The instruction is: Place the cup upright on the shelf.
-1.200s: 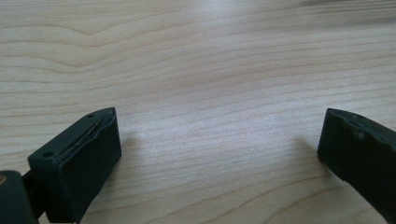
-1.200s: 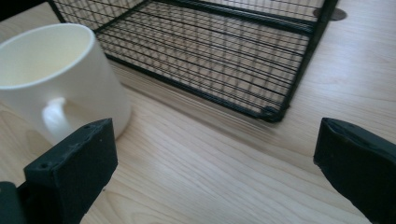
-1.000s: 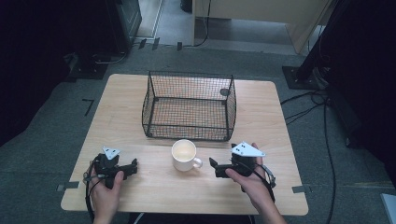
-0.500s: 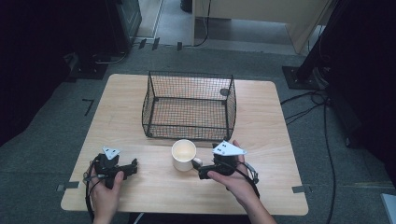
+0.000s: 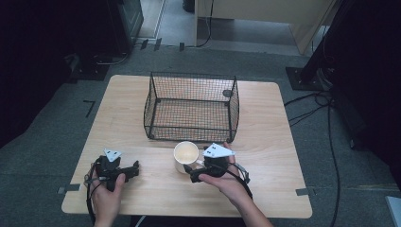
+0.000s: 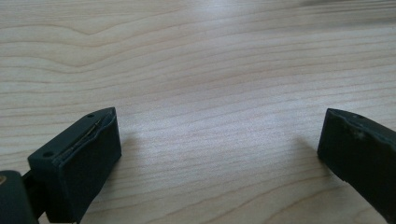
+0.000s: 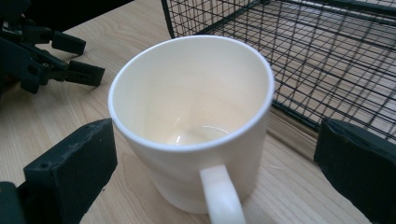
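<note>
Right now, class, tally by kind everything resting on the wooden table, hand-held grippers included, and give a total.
White mug: 1
Black wire basket: 1
Hand-held grippers: 2, the left gripper and the right gripper
Total: 4

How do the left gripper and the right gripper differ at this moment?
The right gripper has the white mug between its jaws, its handle pointing toward it; the left gripper has bare table between its own. The right sits beside the wire basket; the left lies farther off. Both are open.
</note>
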### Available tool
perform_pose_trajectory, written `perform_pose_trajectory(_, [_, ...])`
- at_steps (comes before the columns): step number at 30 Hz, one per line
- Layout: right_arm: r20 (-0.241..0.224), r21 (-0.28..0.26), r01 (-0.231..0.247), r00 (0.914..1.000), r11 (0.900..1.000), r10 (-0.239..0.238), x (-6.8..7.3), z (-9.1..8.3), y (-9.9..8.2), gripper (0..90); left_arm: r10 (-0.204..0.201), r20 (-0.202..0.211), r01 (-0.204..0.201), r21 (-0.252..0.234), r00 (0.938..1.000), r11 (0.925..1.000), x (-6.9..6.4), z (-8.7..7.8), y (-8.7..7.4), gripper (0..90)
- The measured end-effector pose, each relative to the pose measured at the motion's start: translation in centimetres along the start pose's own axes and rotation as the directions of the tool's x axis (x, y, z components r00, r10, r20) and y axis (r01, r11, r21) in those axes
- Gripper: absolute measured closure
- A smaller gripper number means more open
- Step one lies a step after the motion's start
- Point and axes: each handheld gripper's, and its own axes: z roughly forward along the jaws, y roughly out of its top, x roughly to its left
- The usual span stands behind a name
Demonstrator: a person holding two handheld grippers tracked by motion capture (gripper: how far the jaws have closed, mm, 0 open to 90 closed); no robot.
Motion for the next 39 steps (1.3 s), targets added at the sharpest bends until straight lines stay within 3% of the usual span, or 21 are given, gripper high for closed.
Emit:
perform_pose_trajectory(21, [-0.008, 0.056, 0.034, 0.9994, 0.9978, -0.034, 1.1, 2.5, -0.2, 0.0, 0.000, 0.000, 0.000, 0.000, 1.0000, 1.0000, 0.0, 0.0, 0.0, 0.0])
perform_pose_trajectory(39, [0.043, 0.082, 0.032, 0.9984, 0.9961, -0.036, 1.2, 3.8, -0.4, 2.7, 0.000, 0.000, 0.000, 0.000, 1.0000, 1.0000, 0.0, 0.0, 0.0, 0.0])
